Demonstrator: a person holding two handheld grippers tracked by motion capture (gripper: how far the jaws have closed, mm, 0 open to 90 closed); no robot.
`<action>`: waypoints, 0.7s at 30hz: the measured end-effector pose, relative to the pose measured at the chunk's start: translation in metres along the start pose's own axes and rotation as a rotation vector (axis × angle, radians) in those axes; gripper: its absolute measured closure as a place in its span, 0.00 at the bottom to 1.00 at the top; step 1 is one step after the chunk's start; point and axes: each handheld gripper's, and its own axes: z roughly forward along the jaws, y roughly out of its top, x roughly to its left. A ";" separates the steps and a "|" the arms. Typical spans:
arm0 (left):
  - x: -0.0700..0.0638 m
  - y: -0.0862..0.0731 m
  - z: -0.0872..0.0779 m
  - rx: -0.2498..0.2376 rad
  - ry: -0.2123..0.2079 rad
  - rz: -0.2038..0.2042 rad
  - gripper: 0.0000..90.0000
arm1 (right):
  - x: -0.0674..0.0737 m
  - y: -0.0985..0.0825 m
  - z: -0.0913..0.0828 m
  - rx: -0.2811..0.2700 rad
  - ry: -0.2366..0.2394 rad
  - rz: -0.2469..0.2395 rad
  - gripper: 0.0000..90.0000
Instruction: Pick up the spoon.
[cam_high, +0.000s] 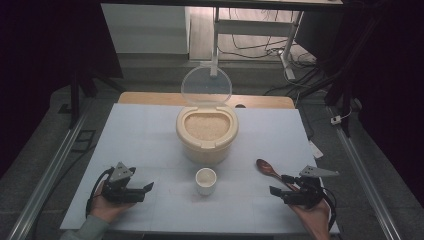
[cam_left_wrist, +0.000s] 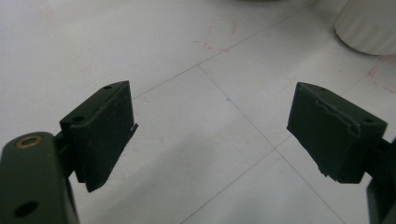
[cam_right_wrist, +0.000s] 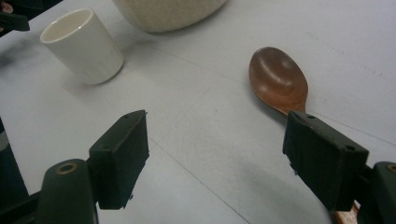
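We hold the left gripper (cam_high: 144, 191) low over the near left part of the white table top (cam_high: 140, 135), with the hand beneath it and the jaws pointing toward the table's middle. In the left gripper view its two black jaws stand wide apart with bare table surface between them; nothing is held. We hold the right gripper (cam_high: 281, 184) over the near right part of the table, jaws likewise spread wide and empty. The brown wooden spoon (cam_high: 267, 168) lies flat on the table just ahead of the right gripper, bowl up and pointing away from us. In the right gripper view the spoon (cam_right_wrist: 279, 79) bowl lies beyond the right-hand jaw, and that jaw hides part of the handle; we cannot tell whether the jaw touches the handle. The small white ceramic cup (cam_high: 206, 180) stands upright at the near centre, between the two grippers and well apart from both. Just behind the cup stands the round cream plastic rice container (cam_high: 207, 145), filled with white grain, its clear hinged lid (cam_high: 206, 86) raised upright at the far side.
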 end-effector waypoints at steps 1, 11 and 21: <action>0.000 0.000 0.000 0.001 -0.001 -0.001 0.16 | 0.001 0.000 0.000 0.000 0.000 -0.004 0.25; -0.001 0.001 0.000 0.000 -0.007 0.000 0.16 | 0.005 0.001 0.001 0.004 -0.014 -0.033 0.25; -0.001 0.000 0.001 0.004 -0.007 -0.005 0.16 | 0.006 0.006 0.000 0.008 -0.032 -0.046 0.25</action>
